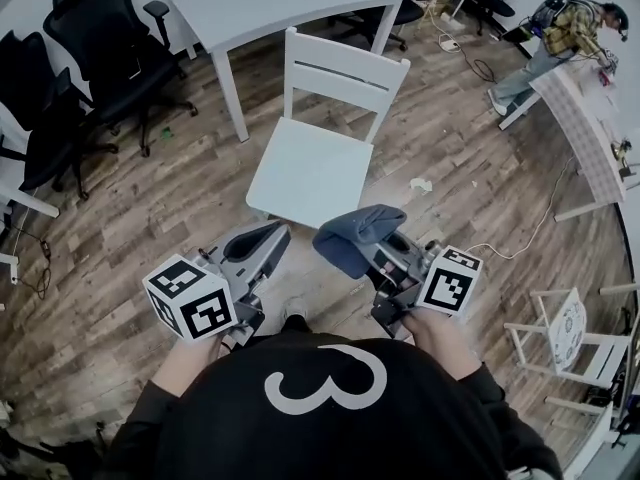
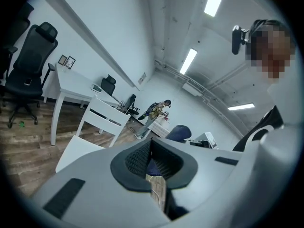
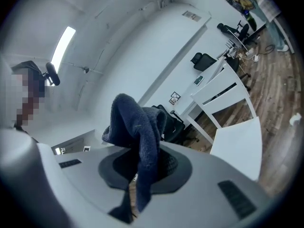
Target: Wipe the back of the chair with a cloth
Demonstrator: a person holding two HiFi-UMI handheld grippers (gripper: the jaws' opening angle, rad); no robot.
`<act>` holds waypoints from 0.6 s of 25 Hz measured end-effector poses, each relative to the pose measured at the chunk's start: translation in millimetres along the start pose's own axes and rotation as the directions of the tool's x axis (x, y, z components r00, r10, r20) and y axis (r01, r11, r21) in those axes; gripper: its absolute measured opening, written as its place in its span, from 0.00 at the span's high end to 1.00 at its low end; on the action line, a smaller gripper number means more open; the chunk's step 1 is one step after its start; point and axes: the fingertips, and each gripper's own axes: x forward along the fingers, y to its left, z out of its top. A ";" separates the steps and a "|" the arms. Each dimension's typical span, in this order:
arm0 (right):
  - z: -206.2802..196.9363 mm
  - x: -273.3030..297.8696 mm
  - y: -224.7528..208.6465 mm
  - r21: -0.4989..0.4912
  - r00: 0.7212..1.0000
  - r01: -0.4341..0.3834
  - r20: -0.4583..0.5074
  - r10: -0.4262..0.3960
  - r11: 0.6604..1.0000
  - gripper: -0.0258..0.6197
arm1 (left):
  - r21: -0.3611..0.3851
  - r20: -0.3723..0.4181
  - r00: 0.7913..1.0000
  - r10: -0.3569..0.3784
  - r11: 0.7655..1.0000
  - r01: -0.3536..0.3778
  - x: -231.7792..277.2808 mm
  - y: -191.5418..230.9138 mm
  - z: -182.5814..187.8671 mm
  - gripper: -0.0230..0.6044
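Over a wood-plank floor, the right tool is clamped on a dark blue, nubby cloth, a pinch only its own view shows. The left tool is closed and empty. The head view shows the white slat-backed chair just ahead, clear of the cloth.

Chair white. Cloth dark blue. Table white. Floor brown wood-grain planks. Office chairs black. Marker cubes black-and-white squares. Shirt black, white numeral.
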 end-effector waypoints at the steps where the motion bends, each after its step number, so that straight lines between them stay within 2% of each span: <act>1: 6.1 10.3 -1.8 -0.013 1.000 0.008 0.007 -0.008 1.000 0.88 | 0.000 -0.004 1.000 -0.001 1.000 0.001 -0.2 11.4 5.6 0.94; 5: 26.2 37.3 -14.1 -0.045 0.998 0.048 0.030 -0.047 0.998 0.88 | -0.009 -0.016 1.000 -0.008 1.000 0.008 7.3 45.1 26.2 0.94; 11: 45.3 44.7 -55.3 0.001 0.994 0.098 0.045 -0.097 0.995 0.88 | -0.013 -0.058 0.998 -0.019 1.000 0.019 46.1 72.8 39.5 0.94; 15: 67.9 60.5 -87.9 0.034 0.994 0.101 0.049 -0.102 0.994 0.88 | -0.033 -0.083 0.996 -0.013 0.999 0.010 78.0 93.7 52.4 0.94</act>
